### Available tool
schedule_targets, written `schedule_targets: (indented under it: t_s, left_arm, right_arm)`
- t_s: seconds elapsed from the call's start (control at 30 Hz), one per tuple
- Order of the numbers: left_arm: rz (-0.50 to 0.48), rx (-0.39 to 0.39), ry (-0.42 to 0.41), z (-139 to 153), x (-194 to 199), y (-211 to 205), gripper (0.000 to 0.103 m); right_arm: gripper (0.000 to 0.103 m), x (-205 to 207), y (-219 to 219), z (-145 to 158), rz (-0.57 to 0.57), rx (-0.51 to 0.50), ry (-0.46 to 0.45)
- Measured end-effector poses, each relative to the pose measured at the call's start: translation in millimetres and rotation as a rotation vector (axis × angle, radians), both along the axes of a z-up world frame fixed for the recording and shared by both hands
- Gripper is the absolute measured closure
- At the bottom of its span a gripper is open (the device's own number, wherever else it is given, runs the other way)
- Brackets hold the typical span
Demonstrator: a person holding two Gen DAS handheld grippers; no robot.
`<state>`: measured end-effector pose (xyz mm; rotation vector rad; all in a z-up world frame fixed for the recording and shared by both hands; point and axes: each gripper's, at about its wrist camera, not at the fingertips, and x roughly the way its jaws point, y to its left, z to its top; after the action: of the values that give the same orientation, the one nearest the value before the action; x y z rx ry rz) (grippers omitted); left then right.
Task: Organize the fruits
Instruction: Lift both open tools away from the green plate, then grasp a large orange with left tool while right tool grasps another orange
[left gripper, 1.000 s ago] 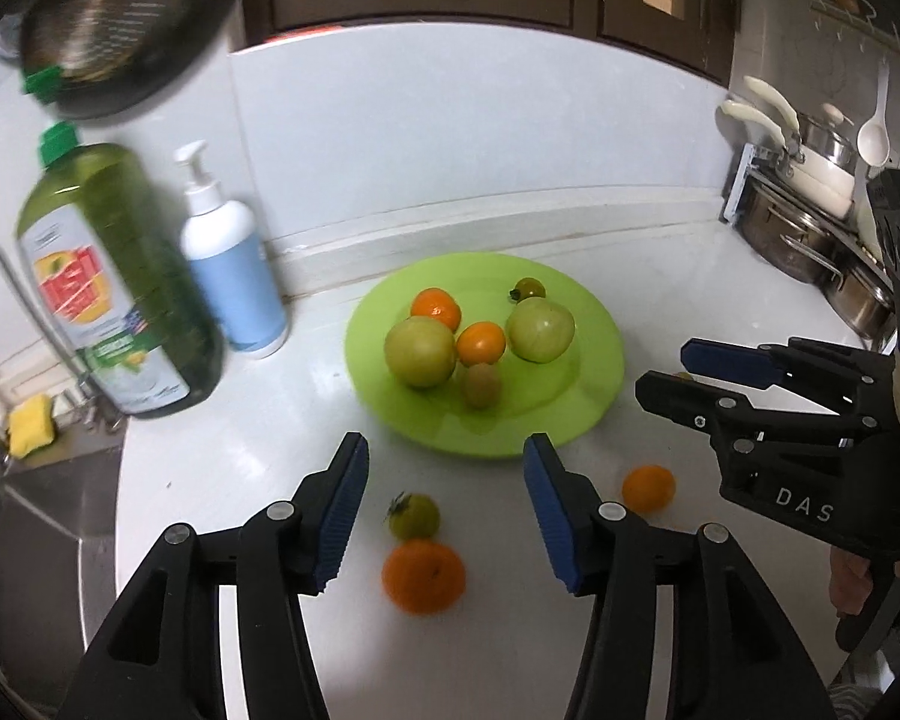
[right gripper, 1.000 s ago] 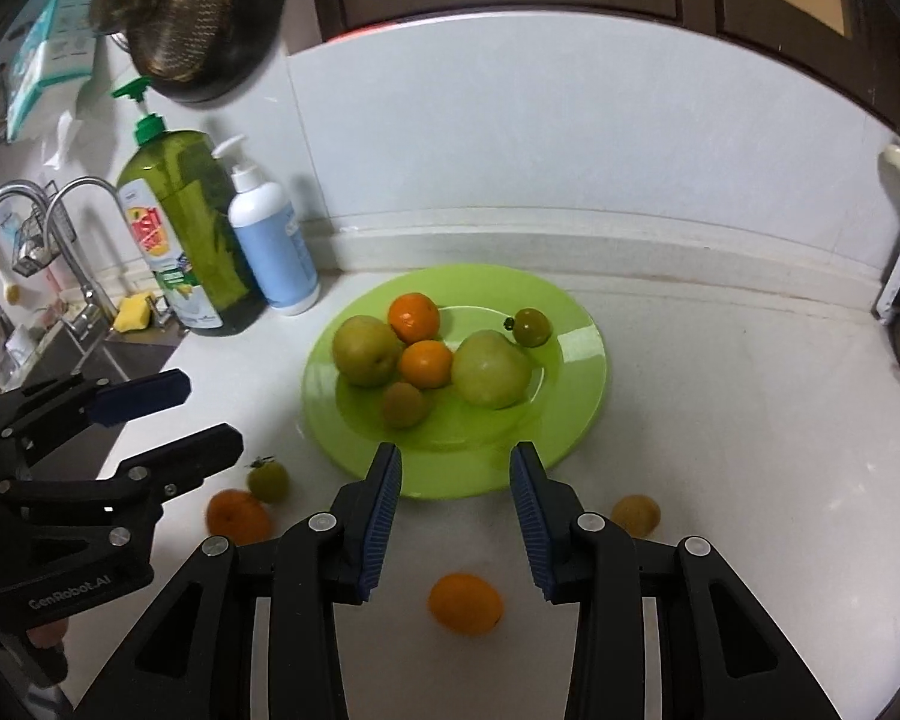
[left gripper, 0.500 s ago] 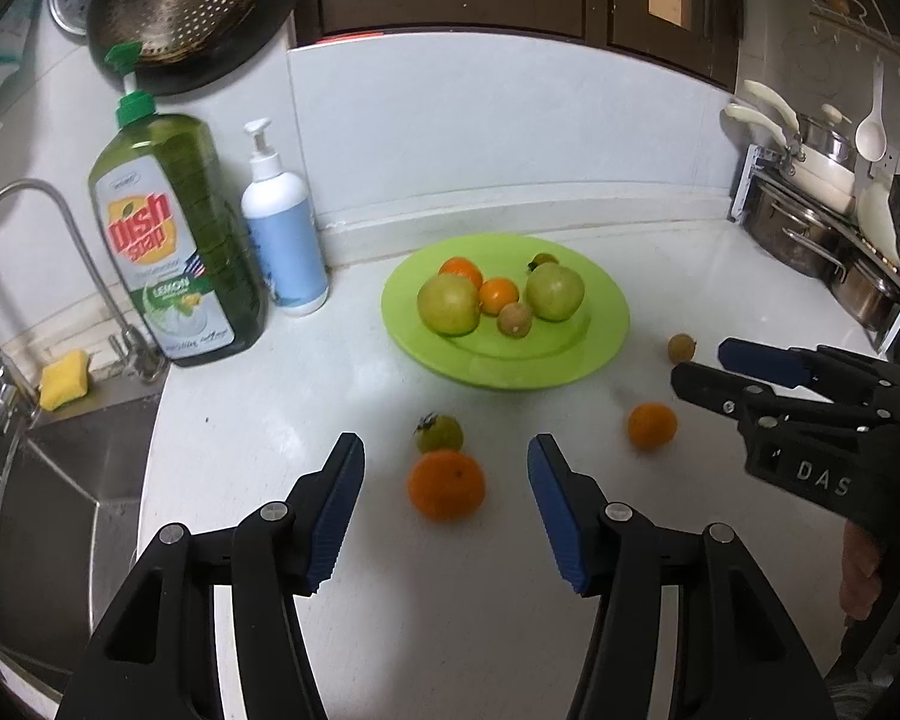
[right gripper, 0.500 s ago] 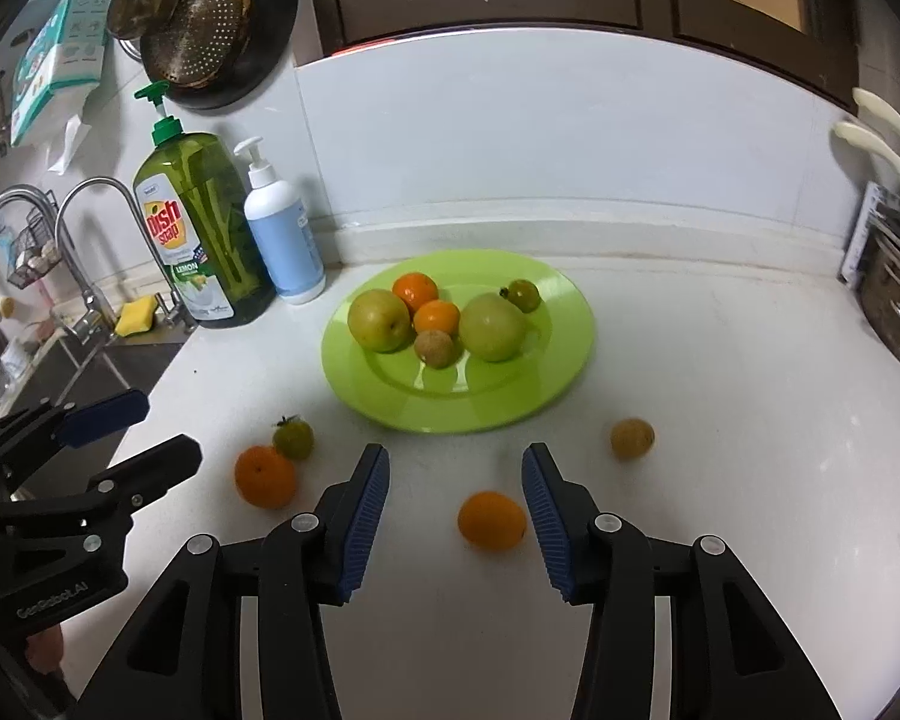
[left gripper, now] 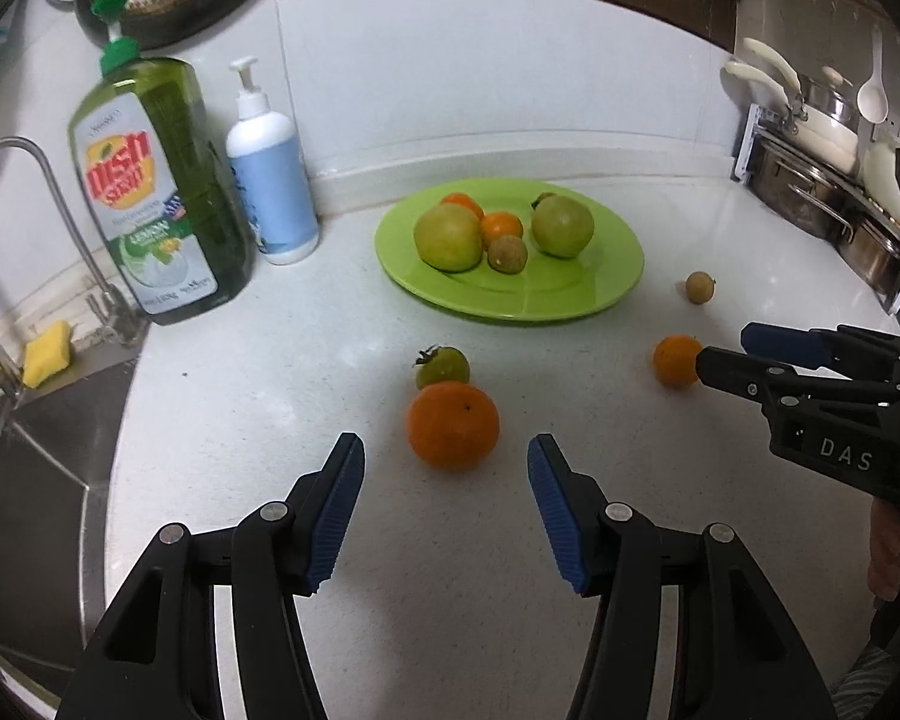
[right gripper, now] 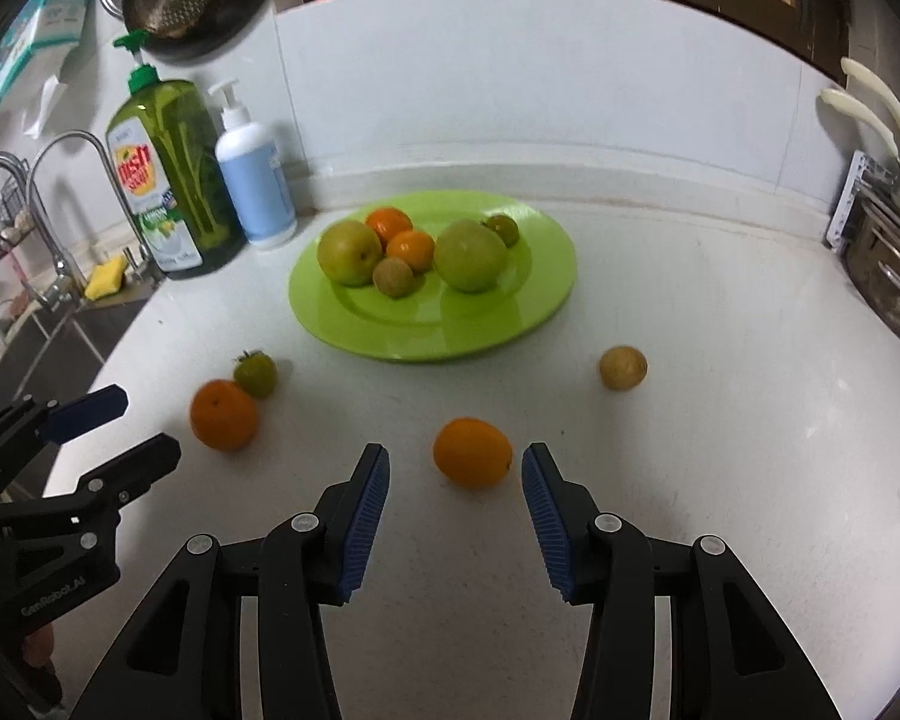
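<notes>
Both grippers empty, fingers wide. Left gripper [left gripper: 445,513] lines up on large orange [left gripper: 453,425], which touches green tomato [left gripper: 443,365] just beyond. Right gripper [right gripper: 455,507] brackets small orange [right gripper: 472,451]. Plate [right gripper: 528,312] farther back on counter [right gripper: 720,450]. Risk: closing fingers nudge round fruit, it rolls off.

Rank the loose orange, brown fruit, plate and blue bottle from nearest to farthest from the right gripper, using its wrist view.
1. Orange, just ahead of the open jaws.
2. Brown fruit, ahead, right.
3. Plate, centre.
4. Blue bottle, back left by the wall.
</notes>
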<state>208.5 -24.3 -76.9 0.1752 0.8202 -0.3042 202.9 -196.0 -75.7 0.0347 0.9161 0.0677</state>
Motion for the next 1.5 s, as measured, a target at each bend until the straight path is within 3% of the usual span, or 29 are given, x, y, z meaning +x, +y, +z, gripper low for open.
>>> schedule_targets:
  t_s: [0.37,0.8,0.93,1.5]
  left_arm:
    - [-0.028,-0.009,0.046,-19,19,-4,0.048]
    - [-0.039,0.016,0.047,-27,33,-11,0.057]
    - [-0.038,0.020,0.054,-30,36,-12,0.060]
    - [-0.045,-0.003,0.034,-18,32,-12,0.061]
  right_arm:
    - [0.056,17,-5,-23,-0.014,0.022,0.070]
    - [0.056,30,-8,-33,-0.017,0.032,0.100]
    - [0.064,32,-8,-34,-0.012,0.031,0.103]
    - [0.066,30,-6,-30,0.011,0.027,0.084]
